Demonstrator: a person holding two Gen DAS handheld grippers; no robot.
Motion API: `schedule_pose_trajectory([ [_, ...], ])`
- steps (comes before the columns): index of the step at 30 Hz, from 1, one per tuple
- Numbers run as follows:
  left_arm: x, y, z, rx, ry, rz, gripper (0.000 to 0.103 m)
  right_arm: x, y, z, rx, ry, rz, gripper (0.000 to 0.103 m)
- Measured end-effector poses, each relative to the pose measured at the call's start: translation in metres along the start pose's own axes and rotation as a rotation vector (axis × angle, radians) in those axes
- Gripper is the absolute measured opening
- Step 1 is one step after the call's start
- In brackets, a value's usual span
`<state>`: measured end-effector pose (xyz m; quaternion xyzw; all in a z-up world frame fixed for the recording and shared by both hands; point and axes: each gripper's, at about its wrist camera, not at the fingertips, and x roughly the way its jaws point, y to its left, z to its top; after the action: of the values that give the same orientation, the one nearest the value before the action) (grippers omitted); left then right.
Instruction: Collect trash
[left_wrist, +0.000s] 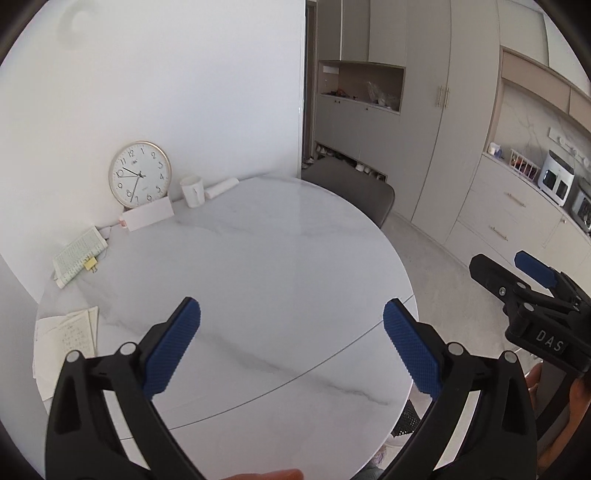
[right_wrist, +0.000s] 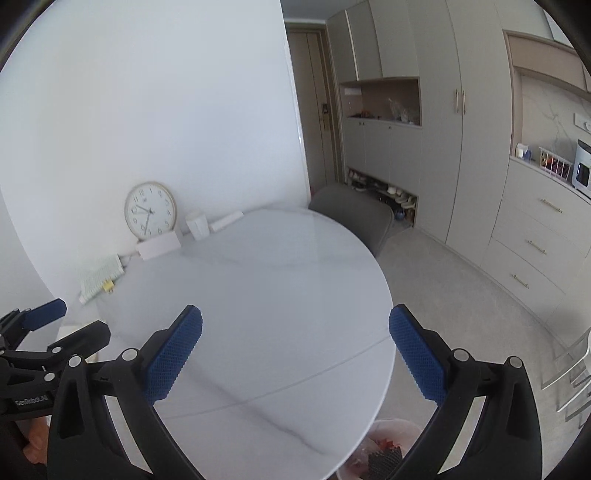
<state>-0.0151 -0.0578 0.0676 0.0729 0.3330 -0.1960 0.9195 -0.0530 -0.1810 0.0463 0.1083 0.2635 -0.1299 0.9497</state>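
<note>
My left gripper (left_wrist: 291, 314) is open and empty above the round white marble table (left_wrist: 258, 266). My right gripper (right_wrist: 295, 321) is open and empty over the same table (right_wrist: 266, 288), near its right edge. The right gripper also shows in the left wrist view (left_wrist: 517, 273) off the table's right side, and the left gripper shows in the right wrist view (right_wrist: 55, 317) at the lower left. A rolled white paper (left_wrist: 221, 187) lies by the wall at the table's back. A pinkish bag with dark contents (right_wrist: 384, 450) sits below the table's near edge.
A wall clock (left_wrist: 139, 172), a white mug (left_wrist: 192, 191), a white card (left_wrist: 148, 215), a printed booklet (left_wrist: 78, 255) and loose papers (left_wrist: 66, 339) line the table's back and left. A grey chair (left_wrist: 354, 188) stands behind. Cabinets (right_wrist: 436, 147) and a kitchen counter (left_wrist: 535, 184) stand at the right.
</note>
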Motion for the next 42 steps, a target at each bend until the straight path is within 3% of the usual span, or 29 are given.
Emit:
schedule_pose_trajectory([
  [4, -0.018, 0.013, 0.007, 0.003, -0.03, 0.03, 0.095, -0.015, 0.016, 0.016, -0.002, -0.041, 0.011, 0.101],
  [13, -0.043, 0.037, 0.006, -0.036, -0.084, 0.065, 0.095, -0.029, 0.046, 0.017, -0.054, -0.081, 0.004, 0.101],
  [19, -0.039, 0.043, 0.007, -0.056, -0.085, 0.068, 0.095, -0.026, 0.051, 0.015, -0.081, -0.072, -0.04, 0.101],
  [42, -0.035, 0.049, 0.005, -0.058, -0.084, 0.057, 0.095, -0.029, 0.065, 0.012, -0.099, -0.081, -0.075, 0.101],
])
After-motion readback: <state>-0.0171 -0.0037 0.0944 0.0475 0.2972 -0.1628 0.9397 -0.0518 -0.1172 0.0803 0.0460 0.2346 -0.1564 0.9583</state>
